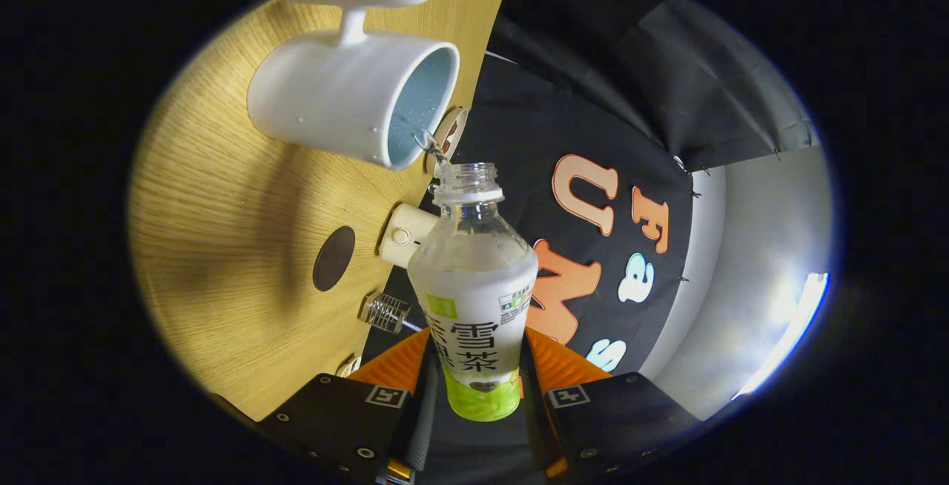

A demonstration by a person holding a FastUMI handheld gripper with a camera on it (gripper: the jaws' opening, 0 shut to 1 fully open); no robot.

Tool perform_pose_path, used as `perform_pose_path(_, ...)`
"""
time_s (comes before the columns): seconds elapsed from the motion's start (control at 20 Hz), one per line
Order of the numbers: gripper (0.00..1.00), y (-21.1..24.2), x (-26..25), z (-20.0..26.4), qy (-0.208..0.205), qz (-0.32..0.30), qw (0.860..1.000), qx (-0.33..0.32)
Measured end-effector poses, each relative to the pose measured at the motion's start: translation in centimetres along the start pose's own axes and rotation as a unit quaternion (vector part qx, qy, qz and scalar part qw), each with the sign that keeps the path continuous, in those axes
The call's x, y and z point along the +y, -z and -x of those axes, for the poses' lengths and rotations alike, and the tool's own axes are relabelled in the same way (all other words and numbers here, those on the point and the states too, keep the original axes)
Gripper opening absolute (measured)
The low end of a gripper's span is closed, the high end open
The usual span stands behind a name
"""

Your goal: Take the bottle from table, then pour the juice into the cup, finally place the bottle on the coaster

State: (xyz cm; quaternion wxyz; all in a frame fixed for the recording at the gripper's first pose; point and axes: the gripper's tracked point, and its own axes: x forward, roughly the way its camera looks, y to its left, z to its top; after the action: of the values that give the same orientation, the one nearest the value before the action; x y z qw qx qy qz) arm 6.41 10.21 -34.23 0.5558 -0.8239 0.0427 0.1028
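Observation:
My gripper is shut on a clear plastic bottle with a white and green label. The bottle has no cap and is tipped sideways, its open neck pointing at the rim of a white mug with a pale blue inside. A thin clear stream runs from the neck toward the mug's mouth. The mug stands on the wooden table, handle away from the bottle. A dark round coaster lies on the table beside the mug, just off the bottle's shoulder.
A small white cylinder with a button, a clear ridged cap-like piece and a round brown-and-white object sit along the table's far edge. The booth's black cloth wall hangs beyond the table.

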Motion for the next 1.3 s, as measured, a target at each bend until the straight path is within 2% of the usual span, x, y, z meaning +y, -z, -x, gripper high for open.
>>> perform_pose_path(1.3, 0.54, -1.3, -1.1, -1.2, 0.004, 0.078, 0.996, -0.034)
